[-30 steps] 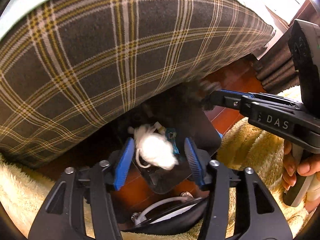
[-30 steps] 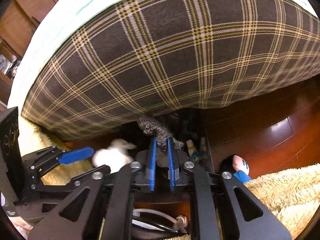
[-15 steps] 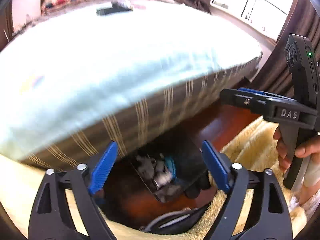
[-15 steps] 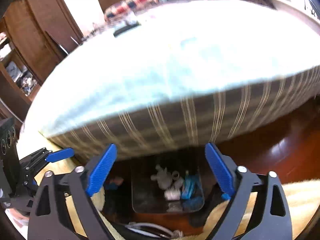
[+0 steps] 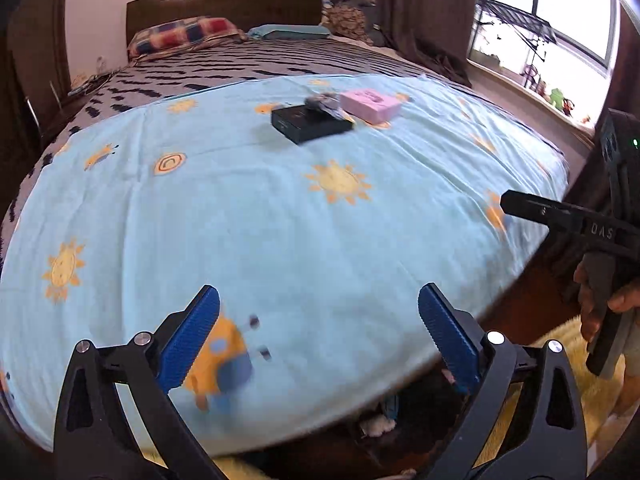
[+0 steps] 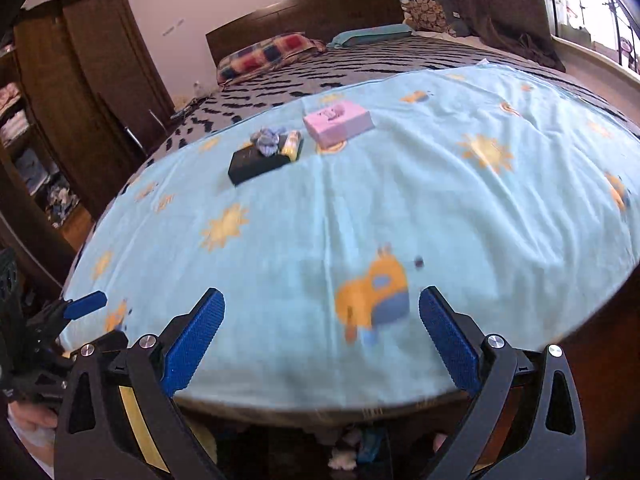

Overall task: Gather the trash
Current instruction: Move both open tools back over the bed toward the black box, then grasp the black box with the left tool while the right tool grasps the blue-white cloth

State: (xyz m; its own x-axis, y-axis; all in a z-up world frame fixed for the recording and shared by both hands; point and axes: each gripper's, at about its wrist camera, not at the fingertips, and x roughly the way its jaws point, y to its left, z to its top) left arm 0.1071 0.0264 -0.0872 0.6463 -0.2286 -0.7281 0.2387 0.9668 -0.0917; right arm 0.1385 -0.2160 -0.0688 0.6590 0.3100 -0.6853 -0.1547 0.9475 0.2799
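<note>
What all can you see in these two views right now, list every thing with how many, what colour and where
Bed sheet: one, light blue with orange suns, spread over the near part of the bed.
Black box: one, black, on the sheet toward the far side.
Crumpled scrap: one, blue-grey, on top of the black box.
Yellow item: one, yellow, against the black box; too small to identify.
Pink box: one, pink, on the sheet beside the black box.
Pillow: one, red, blue and yellow checks, by the headboard.
Wardrobe: one, dark wood, beside the bed.
Bin: one, dark, on the floor below the bed edge, with white and blue scraps.
Left gripper: blue pads, open, empty.
Right gripper: blue pads, open, empty.
</note>
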